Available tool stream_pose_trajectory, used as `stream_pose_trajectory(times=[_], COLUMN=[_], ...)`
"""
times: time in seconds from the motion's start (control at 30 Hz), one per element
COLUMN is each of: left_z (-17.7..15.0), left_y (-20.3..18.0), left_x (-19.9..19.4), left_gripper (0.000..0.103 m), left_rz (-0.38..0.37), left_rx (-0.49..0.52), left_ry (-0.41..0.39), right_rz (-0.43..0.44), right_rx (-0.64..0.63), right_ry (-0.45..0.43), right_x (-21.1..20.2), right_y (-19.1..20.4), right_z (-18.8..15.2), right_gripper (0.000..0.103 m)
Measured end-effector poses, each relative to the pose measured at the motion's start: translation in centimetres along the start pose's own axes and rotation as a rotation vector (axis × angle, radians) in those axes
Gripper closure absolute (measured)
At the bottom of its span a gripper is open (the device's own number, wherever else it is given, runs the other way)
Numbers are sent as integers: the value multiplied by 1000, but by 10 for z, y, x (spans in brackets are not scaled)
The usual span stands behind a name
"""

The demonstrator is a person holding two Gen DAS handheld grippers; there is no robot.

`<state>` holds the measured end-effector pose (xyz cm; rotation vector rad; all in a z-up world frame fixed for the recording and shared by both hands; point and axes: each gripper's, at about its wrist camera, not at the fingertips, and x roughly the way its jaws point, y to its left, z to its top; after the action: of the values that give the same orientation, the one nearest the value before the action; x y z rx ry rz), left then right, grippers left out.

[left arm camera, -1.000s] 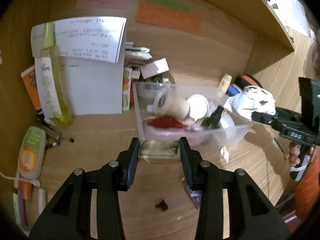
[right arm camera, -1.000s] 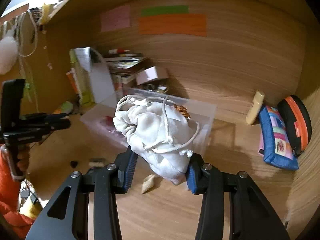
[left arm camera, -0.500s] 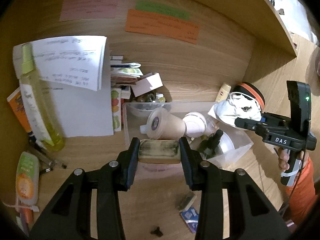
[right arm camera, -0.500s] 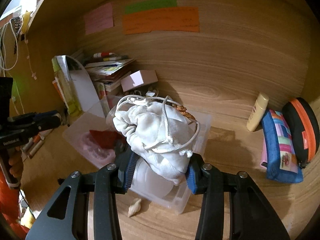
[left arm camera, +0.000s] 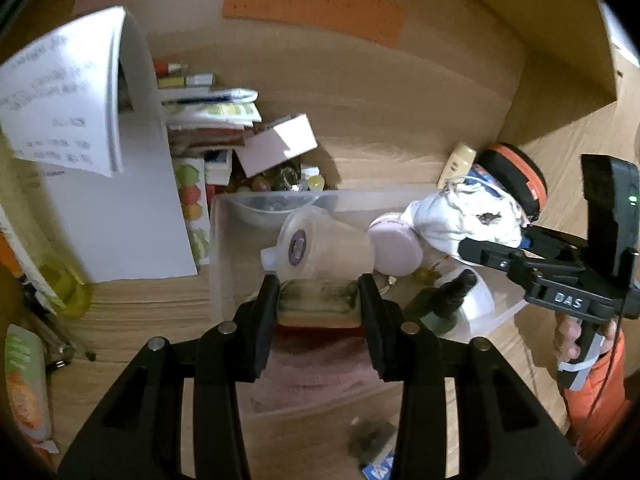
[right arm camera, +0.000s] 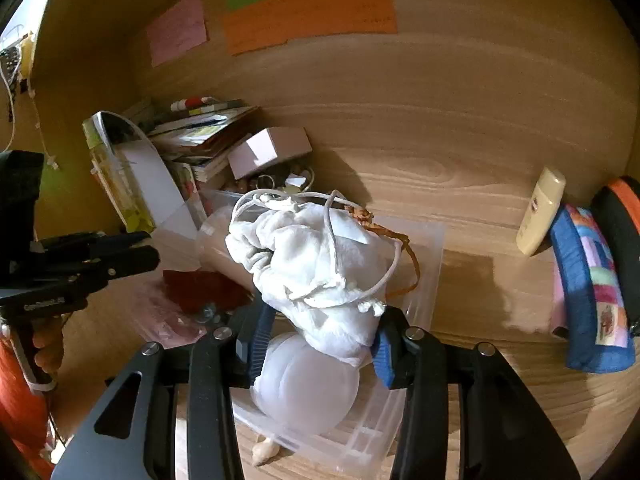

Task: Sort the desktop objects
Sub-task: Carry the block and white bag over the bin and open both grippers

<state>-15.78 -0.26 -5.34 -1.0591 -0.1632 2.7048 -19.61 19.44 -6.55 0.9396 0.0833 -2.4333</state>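
While we hold both tools over the clear plastic bin, each one is clamped on something. From the left wrist view, our left gripper has its jaws closed on a small greenish block, pinched crosswise between the two black fingers, just above the bin's near half. Directly at 12 o'clock from the block lies a tipped plastic cup, with a pink round lid at its 3 o'clock and a dark bottle at the block's 3 o'clock, all inside the bin.

At 2 o'clock from the block, our right gripper pinches a white drawstring pouch between its blue-padded fingers; the pouch bulges up out of the jaws, over the bin's right part. Below the pouch sits a round white item in the bin.

On the wooden desk, at 3 o'clock from the pouch, a cream tube leans against the back wall beside a blue patchwork case.
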Motion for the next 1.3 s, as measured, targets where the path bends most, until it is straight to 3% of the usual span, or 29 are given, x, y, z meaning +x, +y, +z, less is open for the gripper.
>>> stream_pose_trajectory(times=[0.2,0.53,0.77,0.97,1.07,1.13,1.3], left_z=[-4,-7,-8,-3,0,0,-2], left_y=[3,-3,-8,-8,-6,-5,-2], left_x=[23,26,23,11,1,-9,-25], left_gripper=[64,63,44,42,35,30,27], left_rz=[9,33,42,31,33,36,29], left_rx=[-6,50,67,64,59,55,56], left_ry=[39,25,3,-35,-58,-82,-105], right_rz=[-10,-25,-78,-126,-159,-178,-218], right_rx=[-21,-54,-94,-108,-126,-137,-143], right_ry=[-9,2,-10,-6,-32,-51,-53], right_x=[5,10,12,7,-5,-15,-30], right_y=[2,6,13,13,18,20,24], right_z=[-5,-8,-8,-4,-3,-3,-7], right_gripper=[63,57,41,37,22,21,18])
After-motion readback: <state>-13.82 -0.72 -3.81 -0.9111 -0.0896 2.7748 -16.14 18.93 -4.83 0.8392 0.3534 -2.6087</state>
